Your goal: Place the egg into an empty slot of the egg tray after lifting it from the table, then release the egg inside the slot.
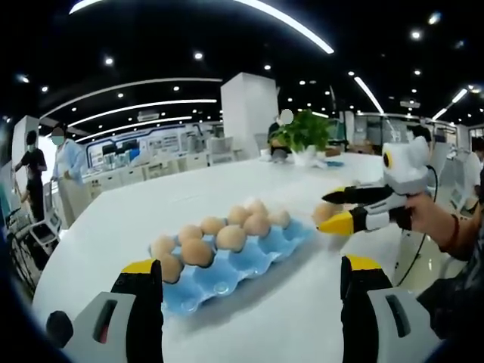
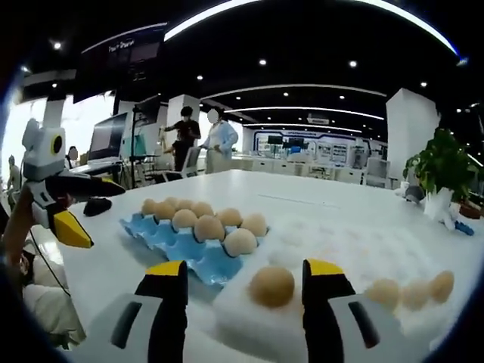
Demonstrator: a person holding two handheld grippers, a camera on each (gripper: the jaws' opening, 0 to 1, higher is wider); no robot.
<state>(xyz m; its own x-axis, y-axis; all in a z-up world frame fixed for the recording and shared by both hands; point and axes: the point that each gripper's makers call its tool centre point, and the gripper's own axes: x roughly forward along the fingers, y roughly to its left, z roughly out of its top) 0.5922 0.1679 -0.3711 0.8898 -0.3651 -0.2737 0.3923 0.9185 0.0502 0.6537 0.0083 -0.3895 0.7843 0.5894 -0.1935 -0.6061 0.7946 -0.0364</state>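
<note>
Blue egg tray [image 2: 189, 246] sits left on the white surface [image 2: 355, 219], front slots free. My right gripper [image 2: 242, 291] has its jaws spread around the egg [image 2: 272, 286], ready to clench; my left gripper [image 1: 252, 299] waits released.

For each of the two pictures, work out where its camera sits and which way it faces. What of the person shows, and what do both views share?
Left gripper view: rides the left tool, facing the blue egg tray; the right tool, held in a hand, enters from the right.
Right gripper view: rides the right tool, open around an egg on white foam, facing the tray; the left tool appears at left.
Shared: tray, white table, potted plant.
</note>
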